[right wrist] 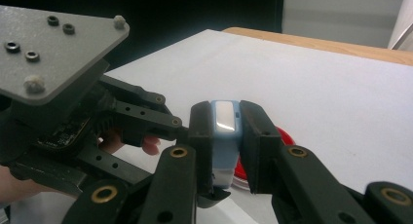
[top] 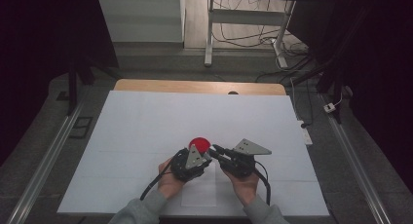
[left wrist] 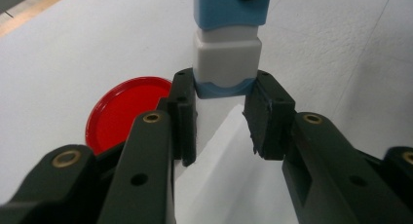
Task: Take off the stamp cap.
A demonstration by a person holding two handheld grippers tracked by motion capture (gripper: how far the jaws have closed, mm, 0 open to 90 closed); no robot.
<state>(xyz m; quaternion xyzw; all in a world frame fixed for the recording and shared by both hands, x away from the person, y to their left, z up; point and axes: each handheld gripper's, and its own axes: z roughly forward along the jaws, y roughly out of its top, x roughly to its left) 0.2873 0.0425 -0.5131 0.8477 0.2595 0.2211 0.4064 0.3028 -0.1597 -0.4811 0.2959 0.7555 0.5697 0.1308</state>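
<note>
Both grippers hold one small blue-and-white block (left wrist: 227, 58) between them, just above the white table near its front. My left gripper (left wrist: 221, 95) is shut on the block's lower blue end, a pad on each side. My right gripper (right wrist: 225, 121) is shut on the other blue end of the block (right wrist: 224, 151), which has a shiny pale face. In the high view the left gripper (top: 207, 156) and right gripper (top: 217, 150) meet tip to tip and hide the block. A round red lid (top: 199, 144) lies flat on the table just behind them, also seen as the red lid (left wrist: 124, 109).
A white board (top: 146, 131) covers the table, with a wooden edge (top: 195, 86) at the back. A paler sheet of paper (top: 199, 192) lies under the hands. Metal rails run along both sides, and a white desk frame (top: 209, 34) with cables stands beyond.
</note>
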